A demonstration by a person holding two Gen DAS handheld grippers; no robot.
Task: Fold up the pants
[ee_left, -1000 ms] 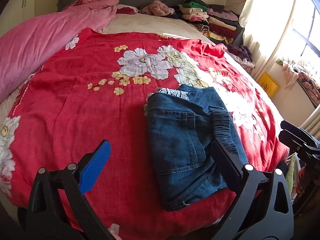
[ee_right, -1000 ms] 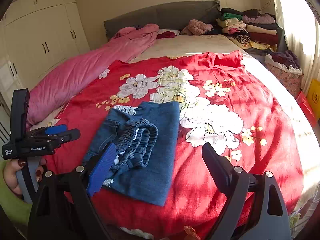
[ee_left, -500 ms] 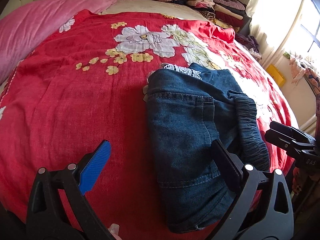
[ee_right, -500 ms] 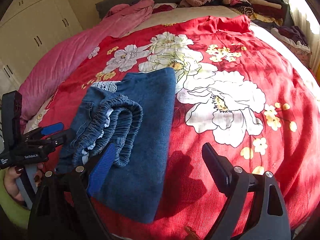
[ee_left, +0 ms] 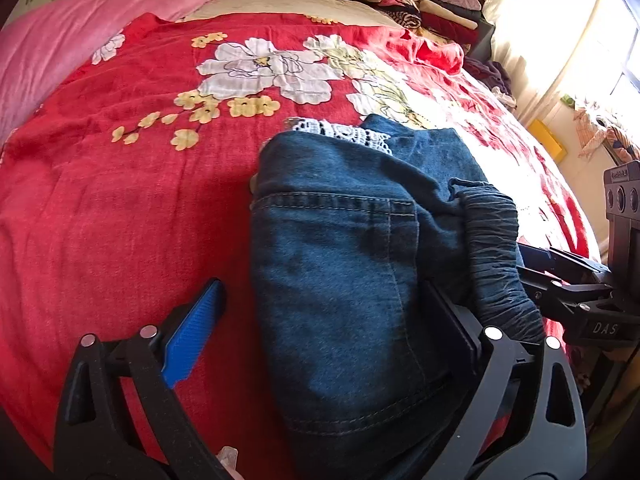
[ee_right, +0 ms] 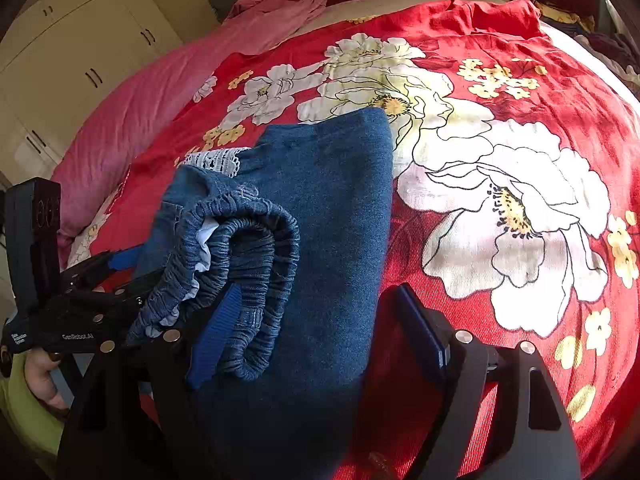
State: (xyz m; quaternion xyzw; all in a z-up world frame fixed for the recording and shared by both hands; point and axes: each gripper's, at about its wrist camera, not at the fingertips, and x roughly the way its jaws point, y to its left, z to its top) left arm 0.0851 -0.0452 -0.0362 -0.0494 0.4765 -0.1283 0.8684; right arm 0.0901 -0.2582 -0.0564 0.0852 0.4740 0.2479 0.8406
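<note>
Sunlight enters by a window (ee_left: 624, 52) on the right; cream wardrobe doors (ee_right: 72, 60) stand at left, a grey headboard (ee_right: 224, 0) far behind.

White lettering "GenRobot.AI" is showing on the black body of the left gripper (ee_right: 86, 312), at 8 o'clock in the right wrist view. Smaller white print beside it is proving too small to read. At 3 o'clock in the left wrist view, "DAS" is showing on the right gripper (ee_left: 568, 280); further letters are running out of frame.
</note>
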